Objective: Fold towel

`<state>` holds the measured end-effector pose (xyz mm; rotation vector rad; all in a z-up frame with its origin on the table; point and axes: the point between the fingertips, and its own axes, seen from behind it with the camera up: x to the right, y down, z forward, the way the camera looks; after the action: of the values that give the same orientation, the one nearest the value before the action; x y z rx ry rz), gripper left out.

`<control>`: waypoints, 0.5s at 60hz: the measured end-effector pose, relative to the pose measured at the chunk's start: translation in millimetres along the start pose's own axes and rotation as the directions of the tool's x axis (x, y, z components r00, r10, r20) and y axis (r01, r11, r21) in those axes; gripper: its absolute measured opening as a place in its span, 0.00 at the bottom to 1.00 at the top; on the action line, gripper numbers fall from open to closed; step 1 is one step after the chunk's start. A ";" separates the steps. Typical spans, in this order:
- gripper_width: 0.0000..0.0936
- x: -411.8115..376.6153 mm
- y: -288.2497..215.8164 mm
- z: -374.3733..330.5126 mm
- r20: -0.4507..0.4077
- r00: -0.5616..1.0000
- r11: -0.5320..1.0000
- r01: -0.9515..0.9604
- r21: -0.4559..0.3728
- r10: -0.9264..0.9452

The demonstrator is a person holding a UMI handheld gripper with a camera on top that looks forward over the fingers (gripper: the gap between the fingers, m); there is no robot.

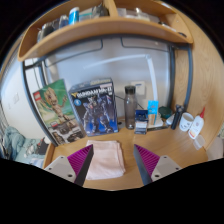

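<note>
A pale pink-white towel [105, 160] lies folded into a flat rectangle on the wooden desk [165, 145]. It lies between my two fingers, resting on the desk with gaps at each side. My gripper [112, 166] is open, with the left pad [76, 163] and the right pad [148, 160] spread wide on either side of the towel. Nothing is held.
Behind the towel stand two boxes [93, 106] with printed figures, a dark bottle [130, 106], a small blue item [153, 108] and white bottles [196, 124] to the right. A wooden shelf [100, 30] on metal posts spans above the desk.
</note>
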<state>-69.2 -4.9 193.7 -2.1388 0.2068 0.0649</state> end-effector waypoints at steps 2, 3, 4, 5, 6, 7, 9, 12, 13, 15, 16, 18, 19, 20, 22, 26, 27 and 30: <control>0.87 0.4 -3.0 -18.9 0.008 1.000 1.000 -0.001 0.013 0.001; 0.87 0.7 -3.5 -28.4 0.011 1.000 1.000 -0.001 0.019 0.000; 0.87 0.4 -3.1 -37.5 0.012 1.000 1.000 0.000 0.027 0.000; 0.87 0.3 -3.1 -46.5 0.014 1.000 0.999 0.001 0.033 -0.001; 0.87 2.2 -2.2 -55.3 0.020 1.000 0.999 0.005 0.040 -0.005; 0.87 3.5 -0.5 -63.8 0.023 1.000 0.999 0.007 0.045 -0.008; 0.87 6.8 4.9 -80.3 0.029 1.000 0.999 0.011 0.050 -0.013; 0.87 13.4 16.1 -103.2 0.035 0.999 0.998 0.021 0.052 -0.023; 0.87 14.7 20.1 -110.9 0.036 0.999 0.998 0.024 0.050 -0.026; 0.87 19.6 28.8 -124.7 0.044 0.999 0.999 0.027 0.046 -0.029; 0.87 22.1 32.8 -131.8 0.049 0.998 0.999 0.028 0.046 -0.031; 0.87 26.3 40.8 -144.7 0.059 0.998 0.998 0.033 0.050 -0.036; 0.87 28.3 45.0 -151.1 0.066 0.997 0.998 0.037 0.050 -0.040; 0.87 30.5 49.3 -157.2 0.072 0.996 0.998 0.040 0.050 -0.044; 0.87 35.1 58.8 -169.5 0.078 0.996 0.998 0.050 0.048 -0.054; 0.87 50.4 75.4 -190.9 0.079 0.995 0.997 0.057 0.042 -0.060; 0.87 54.4 79.8 -196.3 0.078 0.995 0.998 0.056 0.039 -0.059; 0.88 63.8 90.3 -211.8 0.078 0.996 0.998 0.051 0.036 -0.054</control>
<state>-29.3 -238.2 226.3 -2.1020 0.1049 0.1142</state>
